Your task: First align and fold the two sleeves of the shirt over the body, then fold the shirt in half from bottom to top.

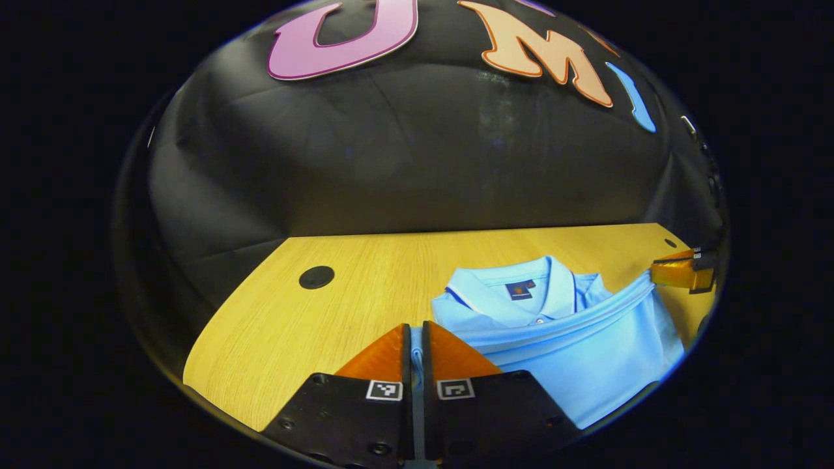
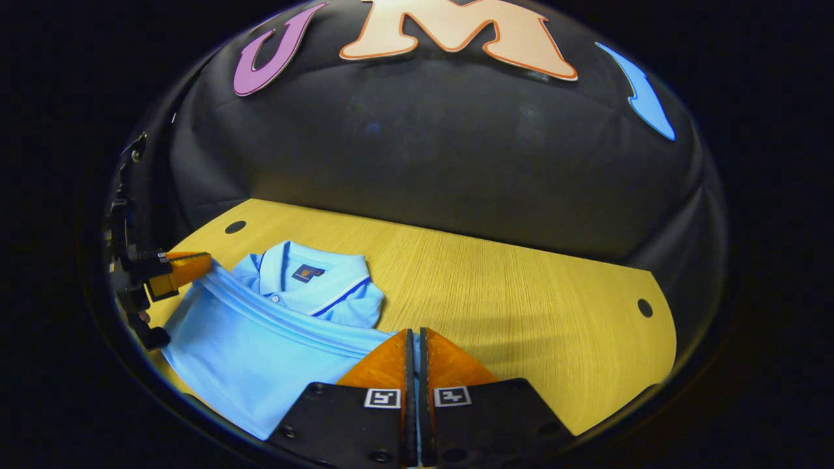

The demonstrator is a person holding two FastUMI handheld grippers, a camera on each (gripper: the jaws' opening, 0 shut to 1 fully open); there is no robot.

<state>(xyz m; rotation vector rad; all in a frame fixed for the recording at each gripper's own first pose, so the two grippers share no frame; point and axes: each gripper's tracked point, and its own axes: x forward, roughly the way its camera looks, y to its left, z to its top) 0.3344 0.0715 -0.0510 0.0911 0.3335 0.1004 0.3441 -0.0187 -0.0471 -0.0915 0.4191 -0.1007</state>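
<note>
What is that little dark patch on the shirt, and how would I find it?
Start at the wooden table, then the light blue polo shirt lying on it. Look inside its collar, which faces the black wall: the dark label sits there, the one dark square on all that pale blue cloth.

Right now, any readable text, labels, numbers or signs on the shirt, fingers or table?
Neck label inside the collar of the shirt: dark patch with a small orange mark, too small to read.
Square coded markers on the right gripper and on the left gripper: black-and-white patterns, no letters or numbers.
Table: no text.
</note>
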